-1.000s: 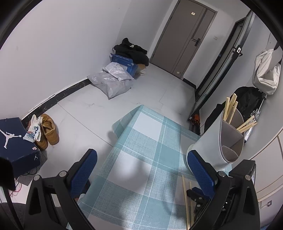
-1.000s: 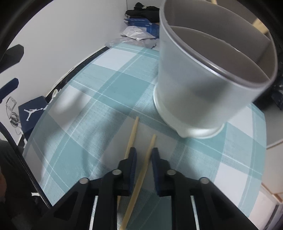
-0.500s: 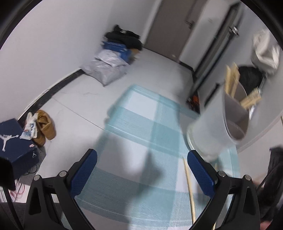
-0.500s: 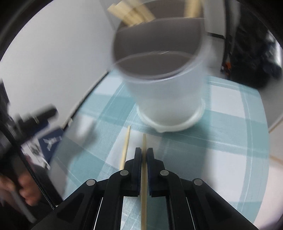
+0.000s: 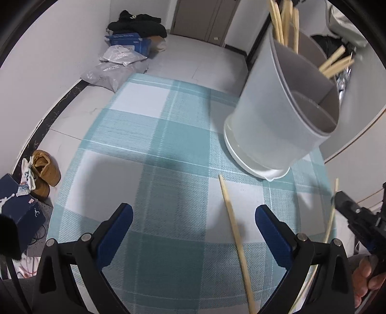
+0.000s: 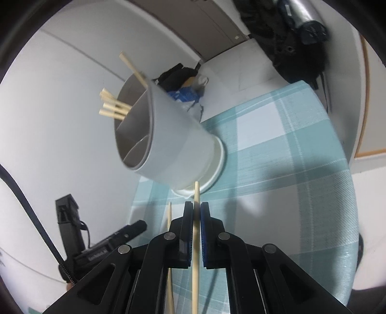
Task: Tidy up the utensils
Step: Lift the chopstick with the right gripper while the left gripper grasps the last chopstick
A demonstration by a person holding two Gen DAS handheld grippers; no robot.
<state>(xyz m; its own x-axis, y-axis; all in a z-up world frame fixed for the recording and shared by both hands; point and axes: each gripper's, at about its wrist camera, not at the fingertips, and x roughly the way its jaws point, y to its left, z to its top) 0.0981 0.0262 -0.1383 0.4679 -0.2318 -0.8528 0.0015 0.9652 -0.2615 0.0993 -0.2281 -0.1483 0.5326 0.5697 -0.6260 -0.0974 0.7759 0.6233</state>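
Note:
A grey divided utensil holder (image 5: pixel 272 120) stands on the teal checked tablecloth (image 5: pixel 149 135), with several wooden chopsticks (image 5: pixel 284 21) sticking out of its far compartments. My right gripper (image 6: pixel 196 205) is shut on one chopstick (image 6: pixel 196 193), held off the cloth with its tip toward the base of the holder (image 6: pixel 173 149). A second chopstick (image 5: pixel 234 231) lies flat on the cloth. My left gripper (image 5: pixel 193 217) hangs open above the cloth, and that chopstick lies just inside its right finger (image 5: pixel 265 217).
A hand (image 5: pixel 366 273) grips the right tool at the picture's right edge. On the floor beyond the table lie brown shoes (image 5: pixel 45 169), a navy shoebox (image 5: pixel 17 205), plastic bags (image 5: pixel 113 65) and a blue box (image 5: pixel 130 43). Dark bags (image 6: pixel 299 36) sit by the wall.
My right gripper shut on one chopstick, lifted it off the cloth and rolled. My left gripper came lower and nearer the holder, over the chopstick left lying.

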